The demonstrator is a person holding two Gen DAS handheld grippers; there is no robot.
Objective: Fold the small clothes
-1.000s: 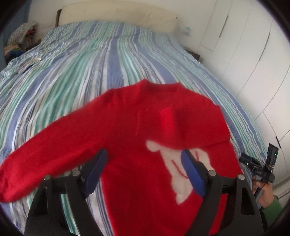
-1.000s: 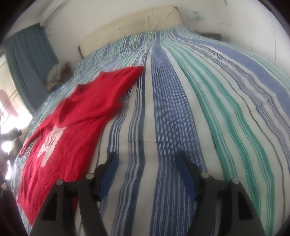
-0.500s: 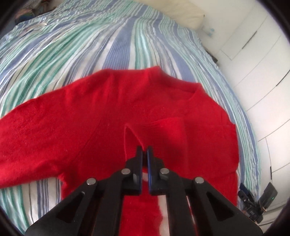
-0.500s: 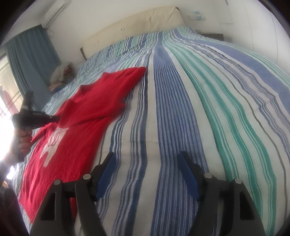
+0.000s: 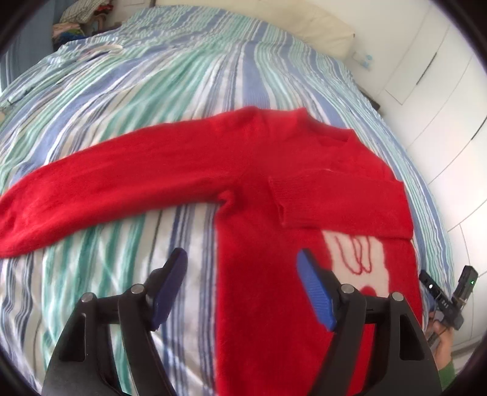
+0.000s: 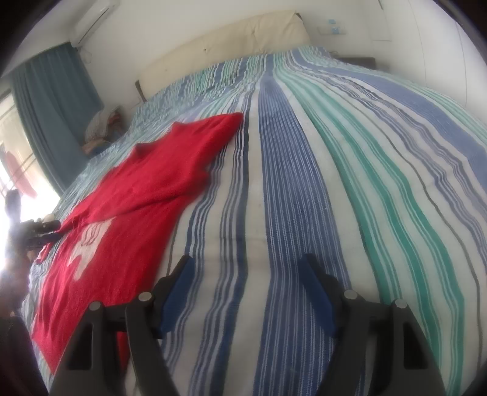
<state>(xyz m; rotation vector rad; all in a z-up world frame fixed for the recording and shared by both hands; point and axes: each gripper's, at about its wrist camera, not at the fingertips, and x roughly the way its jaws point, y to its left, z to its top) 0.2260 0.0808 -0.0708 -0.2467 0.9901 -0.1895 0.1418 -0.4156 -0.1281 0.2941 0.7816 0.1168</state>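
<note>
A red sweater with a white motif lies face up on the striped bed. One sleeve stretches out to the left. The other sleeve is folded across the chest, its cuff near the middle. My left gripper hovers over the sweater's left edge; its jaws are opening and hold nothing. My right gripper stands open over bare bedspread, to the right of the sweater.
A cream headboard closes the far end of the bed. White wardrobe doors run along one side, a blue curtain along the other. A pile of clothes sits by the far corner.
Half a second ago my left gripper was shut on a pinch of red cloth at the chest. It has let go, opened and drawn back to the left. The right gripper has stayed put.
</note>
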